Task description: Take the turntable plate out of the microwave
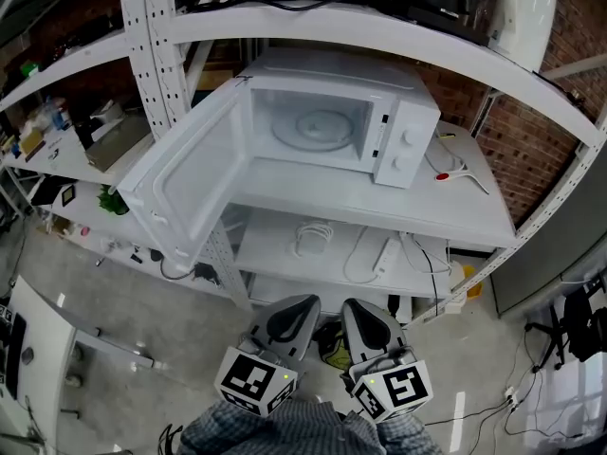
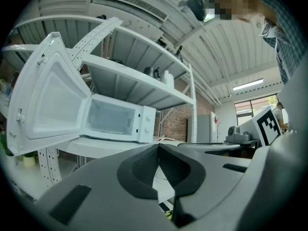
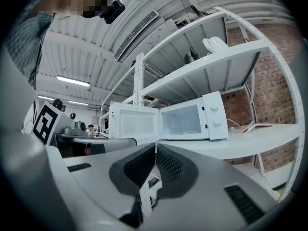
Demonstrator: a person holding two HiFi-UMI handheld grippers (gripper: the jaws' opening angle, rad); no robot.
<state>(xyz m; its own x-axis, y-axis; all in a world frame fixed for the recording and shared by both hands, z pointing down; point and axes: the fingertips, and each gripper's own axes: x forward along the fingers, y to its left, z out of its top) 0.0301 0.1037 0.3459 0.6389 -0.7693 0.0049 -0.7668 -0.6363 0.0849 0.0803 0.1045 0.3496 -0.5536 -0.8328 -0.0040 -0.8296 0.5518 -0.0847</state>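
1. While I hold both grippers low in front of the shelving, the microwave sits on the middle shelf. Its door is swung wide open toward the left of the head view.
2. I see the turntable plate lying flat on the floor of the microwave's cavity, well apart from both grippers.
3. My left gripper is clenched: its dark pads meet at the tips with nothing between them. It faces the open microwave.
4. My right gripper is clenched the same way, tips together and empty. Its view looks at the open door and the cavity.
5. On the same shelf, to the right of the microwave, lies a white tool with a red end.
6. One shelf lower I make out a white power strip and loose white cables.
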